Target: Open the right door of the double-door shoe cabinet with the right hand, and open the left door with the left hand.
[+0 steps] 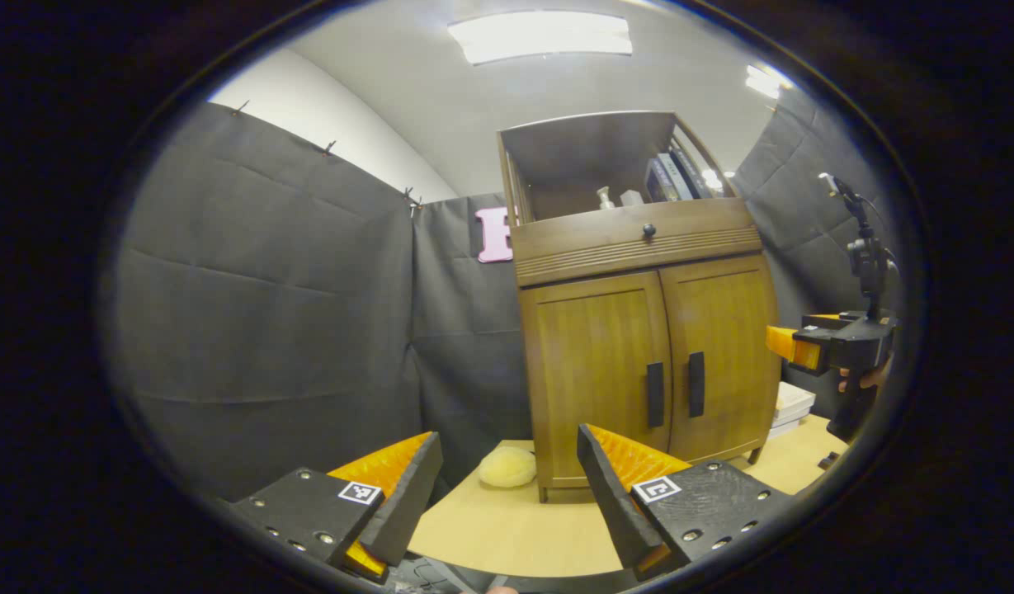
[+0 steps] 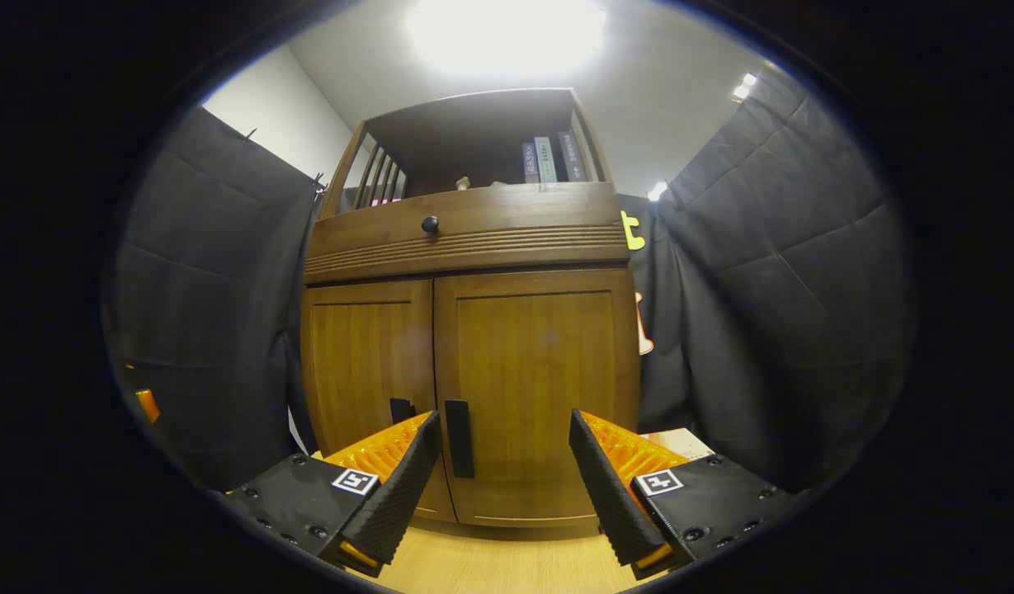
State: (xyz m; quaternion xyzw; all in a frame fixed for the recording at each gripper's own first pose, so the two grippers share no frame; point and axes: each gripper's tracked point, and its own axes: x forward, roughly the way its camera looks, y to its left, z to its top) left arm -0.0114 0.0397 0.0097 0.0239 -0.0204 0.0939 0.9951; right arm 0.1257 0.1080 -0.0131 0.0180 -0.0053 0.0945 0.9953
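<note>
Cabinet (image 2: 473, 330), wooden, double-door: stands on the pale worktop (image 1: 515, 520) against the booth cloth, both doors shut. Open shelf above the cabinet's drawer band carries books (image 2: 548, 158) and a small bottle (image 1: 606, 198); round drawer knob (image 2: 430, 223) sits off-centre on that band.

Right door (image 2: 540, 396) and left door (image 2: 366, 371): meet at the cabinet's centre seam. Dark vertical handle on right door (image 2: 459, 439) just beside the seam; left door handle (image 1: 655, 394) just across it.

Right claw (image 2: 500, 474): jaws spread, empty, close before the cabinet's right door, handle between and slightly left of its fingers.

Left claw (image 1: 507, 487): jaws spread, empty, well back from the cabinet.

Yellow sponge-like lump (image 1: 507, 467): on the worktop at the cabinet's left foot.

Risks, judged: the handles sit so near each other that a misaligned right claw could catch the wrong one; a slanted pull could slip off the slim handle, or drag the cabinet along the worktop.
</note>
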